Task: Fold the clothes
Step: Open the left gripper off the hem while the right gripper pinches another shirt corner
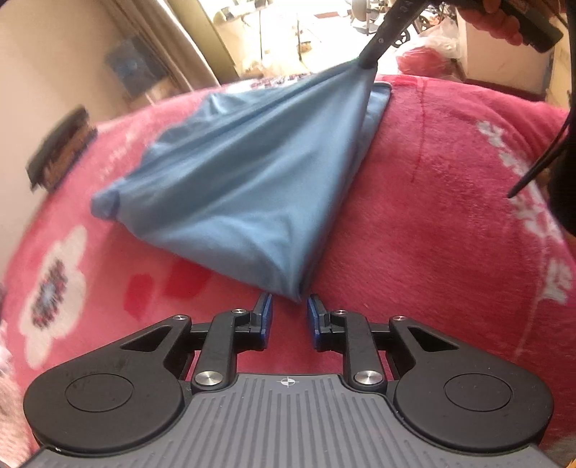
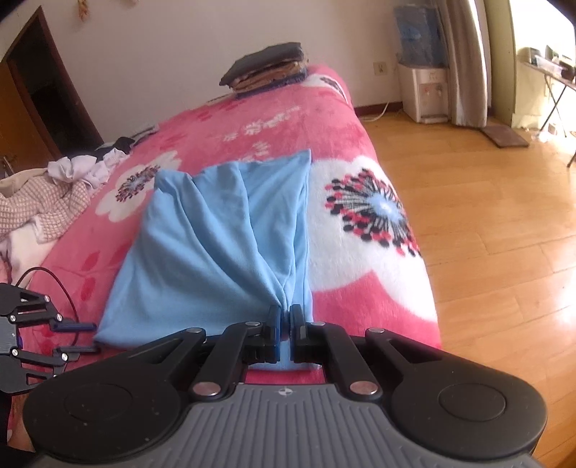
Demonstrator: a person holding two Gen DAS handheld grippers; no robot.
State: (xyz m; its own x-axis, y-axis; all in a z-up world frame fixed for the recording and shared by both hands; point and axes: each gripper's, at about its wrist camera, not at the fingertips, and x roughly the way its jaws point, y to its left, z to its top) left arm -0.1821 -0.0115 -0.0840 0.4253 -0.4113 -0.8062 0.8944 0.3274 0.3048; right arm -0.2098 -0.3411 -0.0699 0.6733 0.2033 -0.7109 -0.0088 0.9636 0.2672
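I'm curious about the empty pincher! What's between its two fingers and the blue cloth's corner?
Nothing but pink blanket. In the left wrist view, the left gripper stands open just short of the blue cloth.

We see our left gripper [image 1: 289,306] with its blue-padded jaws parted, the near corner of the light blue fabric garment [image 1: 230,187] just ahead of them — not pinched. The garment lies on a pink fleece floral blanket [image 1: 432,187]. Its far corner is lifted taut by our right gripper [image 1: 369,63] — a hand [image 1: 495,23] above.
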